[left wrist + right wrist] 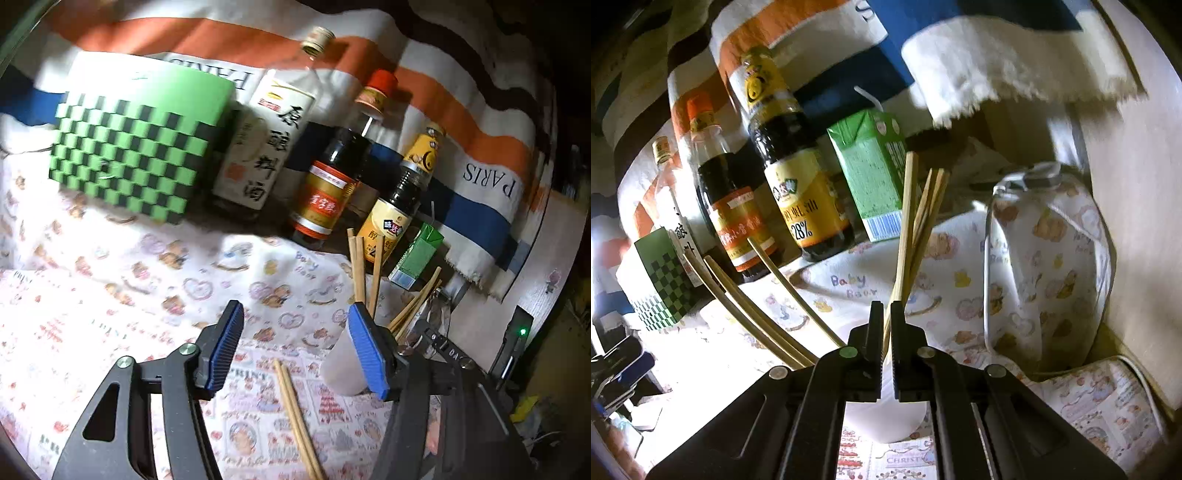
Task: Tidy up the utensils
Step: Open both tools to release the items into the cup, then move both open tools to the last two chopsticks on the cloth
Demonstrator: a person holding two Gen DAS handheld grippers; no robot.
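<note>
A white cup (341, 369) stands on the printed cloth with several wooden chopsticks (364, 266) sticking up out of it. Two more chopsticks (295, 417) lie side by side on the cloth just left of the cup. My left gripper (295, 347) hovers above them, open, with nothing between its blue pads; its right pad is close to the cup's left side. In the right wrist view my right gripper (882, 332) is shut on the near rim of the cup (886, 421), with the chopsticks (908, 221) rising just beyond its fingers.
Behind the cup stand three sauce bottles (325, 192), a green checkered box (129, 155) and a green carton (417, 258), against a striped cloth (480, 155). A cloth-covered jug (1052, 258) stands to the right. The table edge runs along the far right.
</note>
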